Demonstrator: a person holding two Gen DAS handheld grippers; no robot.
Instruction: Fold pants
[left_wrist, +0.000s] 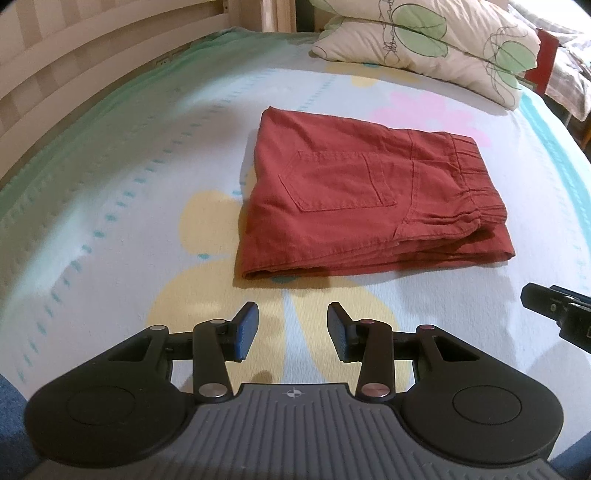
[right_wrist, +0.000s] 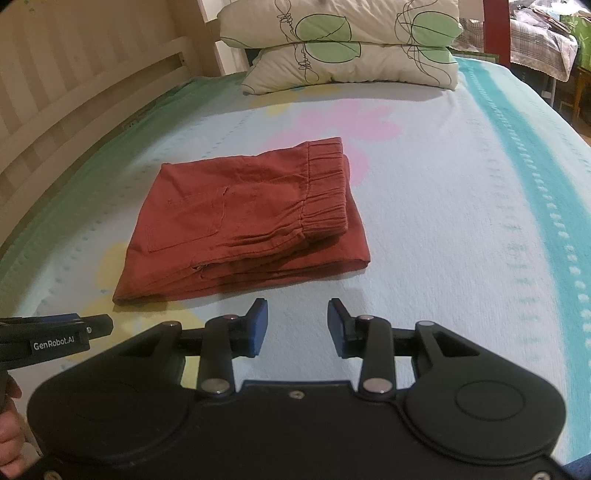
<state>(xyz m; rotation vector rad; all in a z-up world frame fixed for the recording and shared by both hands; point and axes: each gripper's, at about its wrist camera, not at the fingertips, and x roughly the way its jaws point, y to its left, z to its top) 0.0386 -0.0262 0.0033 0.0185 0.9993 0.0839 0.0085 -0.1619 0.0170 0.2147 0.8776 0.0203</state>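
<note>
Here both grippers (left_wrist: 293, 328) (right_wrist: 298, 325) hover (jaws apart) before pants (left_wrist: 369, 199).

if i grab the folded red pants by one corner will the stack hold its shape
Probably not: the red pants are soft cloth in loose layers, so a lifted corner would likely peel open and droop. Pushed across the bedsheet, they may bunch rather than slide.

The red pants (right_wrist: 236, 218) lie folded into a flat rectangle on the bed (right_wrist: 461, 221), elastic waistband on top toward the right, a back pocket facing up. The right hand-held gripper (right_wrist: 297, 326) hangs just short of their near edge, jaws apart with nothing between them. The left hand-held gripper (right_wrist: 99, 324) pokes in from the left. Two leaf-print pillows (right_wrist: 351, 48) are stacked beyond, against a slatted wooden headboard (right_wrist: 74, 81).
</note>
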